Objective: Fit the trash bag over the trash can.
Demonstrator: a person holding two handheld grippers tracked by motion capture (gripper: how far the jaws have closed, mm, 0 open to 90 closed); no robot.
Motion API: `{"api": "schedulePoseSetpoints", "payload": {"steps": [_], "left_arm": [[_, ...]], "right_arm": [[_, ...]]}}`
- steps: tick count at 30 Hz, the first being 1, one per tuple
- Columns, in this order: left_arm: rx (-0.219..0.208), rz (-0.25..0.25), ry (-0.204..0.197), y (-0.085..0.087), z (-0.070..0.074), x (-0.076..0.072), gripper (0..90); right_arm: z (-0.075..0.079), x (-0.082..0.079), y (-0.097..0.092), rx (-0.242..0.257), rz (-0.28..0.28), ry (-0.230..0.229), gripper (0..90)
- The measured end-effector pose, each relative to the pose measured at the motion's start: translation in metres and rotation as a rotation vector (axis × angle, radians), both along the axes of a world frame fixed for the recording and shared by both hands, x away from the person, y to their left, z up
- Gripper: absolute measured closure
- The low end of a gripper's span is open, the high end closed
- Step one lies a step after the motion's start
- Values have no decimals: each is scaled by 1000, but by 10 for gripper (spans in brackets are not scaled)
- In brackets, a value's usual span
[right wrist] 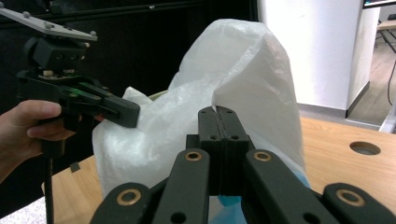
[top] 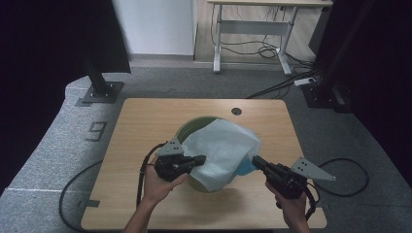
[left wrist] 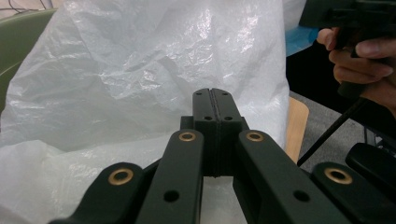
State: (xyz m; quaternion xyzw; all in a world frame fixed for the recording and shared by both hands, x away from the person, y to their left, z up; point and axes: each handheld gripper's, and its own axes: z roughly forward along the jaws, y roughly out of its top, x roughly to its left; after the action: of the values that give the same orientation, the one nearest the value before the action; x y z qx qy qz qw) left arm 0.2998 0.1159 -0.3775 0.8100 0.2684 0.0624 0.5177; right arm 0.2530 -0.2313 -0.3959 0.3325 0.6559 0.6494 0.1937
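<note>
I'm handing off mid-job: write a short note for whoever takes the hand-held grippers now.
Left hand-held gripper: jaws shut on the near-left edge of the white crinkled plastic bag.
Right hand-held gripper: jaws shut at the bag's right edge, by its blue part; whether film is pinched cannot be told.
Bag sits over the green round bin on the wooden table.
Done: both sides reached.
Left: probably spread the bag over the rim.

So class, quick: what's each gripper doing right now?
Left gripper: shut on the white plastic bag.
Right gripper: shut at the bag's other side; whether it pinches the film cannot be told.
</note>
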Motion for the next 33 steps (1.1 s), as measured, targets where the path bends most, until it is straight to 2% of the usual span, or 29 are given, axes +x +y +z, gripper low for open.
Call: {"api": "schedulePoseSetpoints", "payload": {"steps": [14,17,19,22,25,28,30,33], "left_arm": [[-63,47,-30,24,11,-1,900],[-60,54,-37,25,12,-2,899],[-76,66,-47,24,13,-4,885],[-77,72,-41,17,14,-5,653],[-65,55,-36,10,13,-6,539],[-35,33,-30,0,11,-6,470],[-5,37,-31,-6,9,-5,438],[9,41,-21,-12,6,-1,437]], "right_arm": [[-9,4,-8,3,-13,39,866],[-9,4,-8,-2,-15,37,883],[-9,4,-7,-3,-15,37,885],[-6,3,-4,-8,-5,30,886],[-3,2,0,-13,4,21,886],[-1,2,5,-12,16,14,885],[0,1,7,-10,22,10,886],[1,-1,10,-8,32,7,886]]}}
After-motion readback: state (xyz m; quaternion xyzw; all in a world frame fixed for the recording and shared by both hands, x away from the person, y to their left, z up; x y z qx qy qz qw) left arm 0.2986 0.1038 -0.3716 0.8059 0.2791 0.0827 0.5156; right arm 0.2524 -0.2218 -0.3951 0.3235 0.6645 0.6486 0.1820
